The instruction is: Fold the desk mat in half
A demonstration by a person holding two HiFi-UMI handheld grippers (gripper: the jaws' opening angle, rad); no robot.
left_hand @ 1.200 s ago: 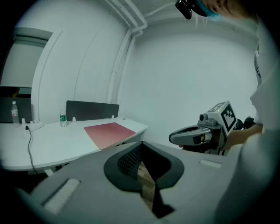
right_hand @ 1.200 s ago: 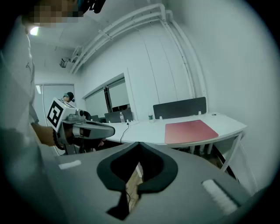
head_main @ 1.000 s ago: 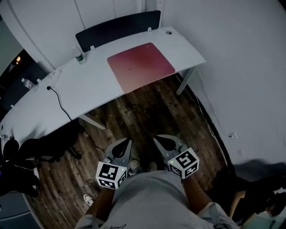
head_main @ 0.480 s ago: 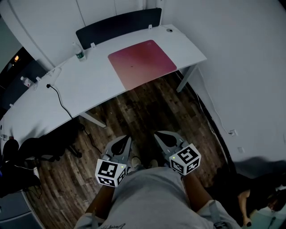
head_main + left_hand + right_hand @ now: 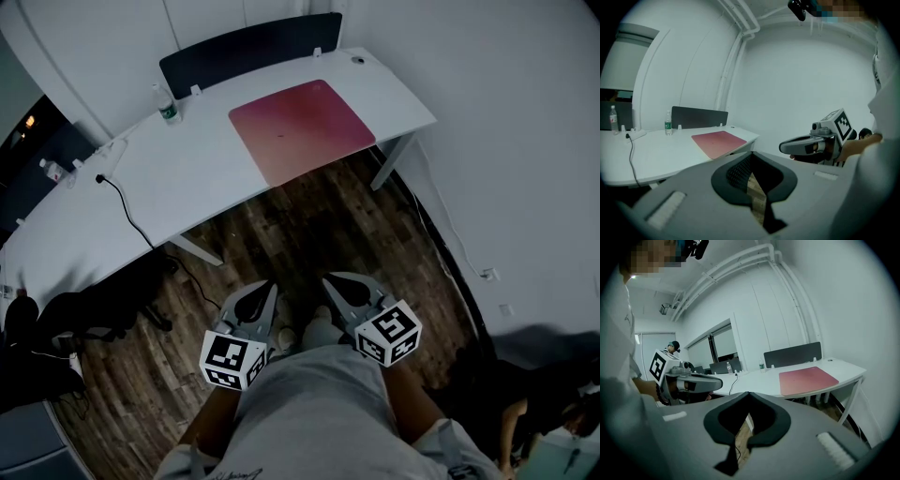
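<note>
Desk mat [image 5: 302, 127], reddish pink, lies flat and unfolded on the right part of the white desk [image 5: 187, 178], its near edge at the desk's front edge. Both grippers are low in the head view, well apart from the desk, over the wooden floor [image 5: 309, 225], and the mat sits at about 12 o'clock from them. Left gripper [image 5: 262, 292]: claw pressed together, nothing in it. Right gripper [image 5: 336, 284]: same, tips together and empty, at 3 o'clock from the left one, close beside it. A light shoe [image 5: 319, 330] shows between the two. Water bottle [image 5: 167, 111] stands upright at roughly 9 o'clock from the mat, near the desk's back edge. Dark partition panel [image 5: 248, 52] runs along the back of the desk at 11 o'clock from the mat. Black cable [image 5: 122, 211] trails over the desk at 8 o'clock from the mat.
</note>
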